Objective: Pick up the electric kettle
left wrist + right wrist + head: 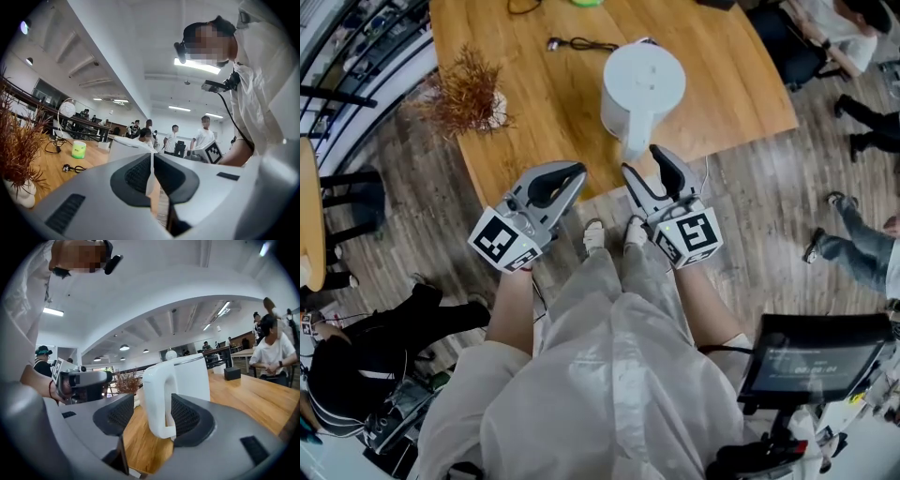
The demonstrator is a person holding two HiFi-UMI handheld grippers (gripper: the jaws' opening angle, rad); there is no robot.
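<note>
A white electric kettle point(642, 89) stands near the front edge of the wooden table point(534, 112), its handle point(635, 145) facing me. My right gripper point(650, 175) is open just in front of that handle. In the right gripper view the handle point(154, 394) stands between the wide-spread jaws of the right gripper point(151, 416), closer to the right pad point(185, 416), and neither pad presses on it. My left gripper point(561, 180) is shut and empty at the table edge, left of the kettle. In the left gripper view the left gripper point(152, 176) has the kettle point(124, 147) beyond its closed jaws.
A dried plant in a small pot point(467, 94) sits on the table's left part. A black plug and cable point(581, 43) and a green cup point(78, 149) lie farther back. People sit at the right point(862, 234) and lower left point(356, 366). A screen point(811, 361) is at my right.
</note>
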